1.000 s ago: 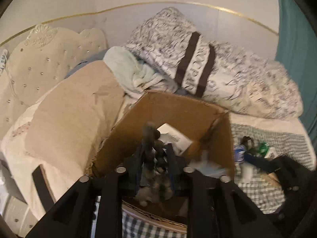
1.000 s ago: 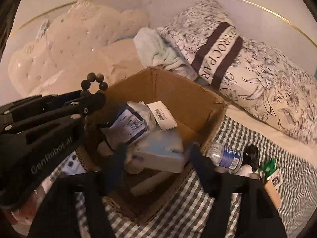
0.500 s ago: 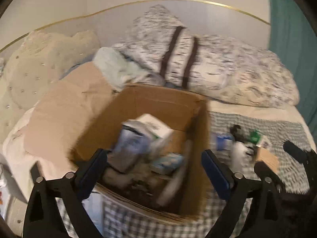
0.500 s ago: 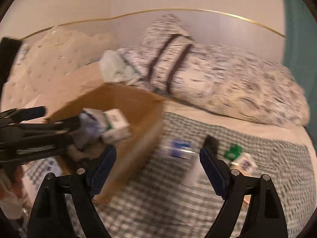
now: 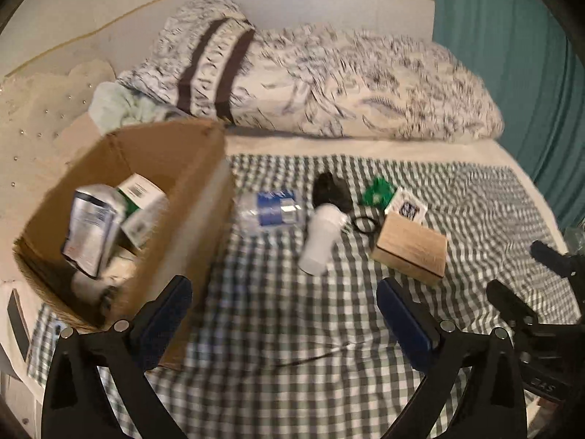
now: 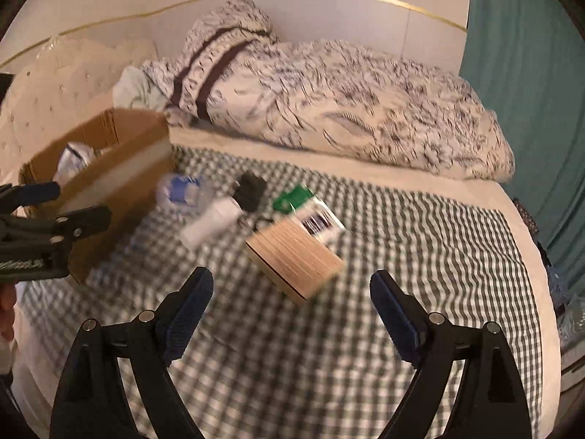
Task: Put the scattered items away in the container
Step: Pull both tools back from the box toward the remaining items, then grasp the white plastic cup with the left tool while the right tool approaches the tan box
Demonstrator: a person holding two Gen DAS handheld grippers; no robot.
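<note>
A cardboard box (image 5: 190,197) (image 6: 120,168) sits on the checked bedspread at the left, with several packets and boxes inside. To its right lie a clear water bottle (image 5: 272,210) (image 6: 182,188), a white bottle (image 5: 321,237) (image 6: 210,223), a black object (image 5: 331,190) (image 6: 250,190), a green packet (image 5: 378,190), a small white carton (image 6: 318,216) and a tan wooden box (image 5: 411,252) (image 6: 296,259). My left gripper (image 5: 283,314) is open and empty, in front of the box corner. My right gripper (image 6: 292,300) is open and empty, just short of the tan box.
A patterned duvet (image 5: 329,84) and a mint cloth (image 5: 117,106) lie behind the items. A padded headboard (image 5: 40,109) is at the left, a teal curtain (image 5: 512,73) at the right. The bed edge (image 6: 537,292) runs along the right.
Both grippers were over the box, the left shut on dark beads, the right on a pale box. Both opened, those items are gone from them, and both swung right over the bedspread.
</note>
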